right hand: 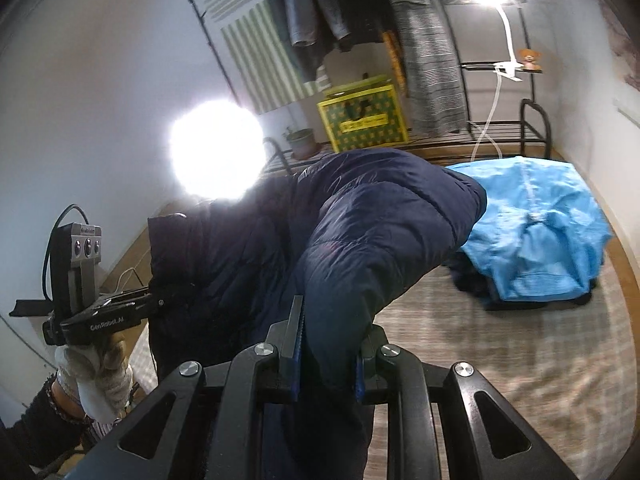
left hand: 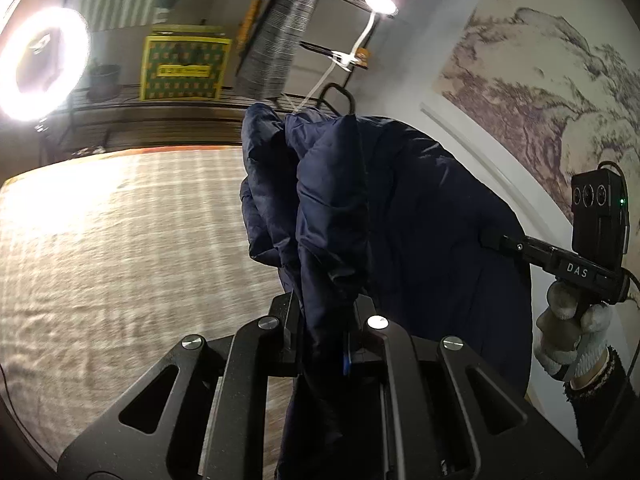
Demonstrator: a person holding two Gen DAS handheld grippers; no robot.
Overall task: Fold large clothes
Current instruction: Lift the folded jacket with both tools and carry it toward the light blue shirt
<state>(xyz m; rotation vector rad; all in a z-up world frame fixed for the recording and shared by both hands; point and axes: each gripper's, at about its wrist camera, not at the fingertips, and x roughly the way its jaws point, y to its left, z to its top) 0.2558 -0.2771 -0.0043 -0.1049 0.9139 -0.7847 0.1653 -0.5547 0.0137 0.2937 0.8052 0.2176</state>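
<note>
Trouble could come from the slippery, puffy cloth: the dark blue jacket [right hand: 384, 216] is held up in the air over the bed [right hand: 500, 360], and it could slide out of a pinch and drop in a heap, so the fold would be lost. The left gripper [left hand: 320, 320] is nearly closed on a bunched fold of the jacket, and the right gripper [right hand: 330, 344] is closed a little wider on another thick fold. Only small bits of cloth are caught, and much of the weight hangs free below. If the two grippers are pulled too far apart, an edge could be tugged loose. If the jacket is swung too far to the side, the blue coat [right hand: 536, 232] lying on the bed could be bumped or covered. The jacket is stretched from one gripper to the other, so its long way seems to run across between them, with the loose part drooping down. Which end is the collar cannot be told, because the cloth is too crumpled.
</note>
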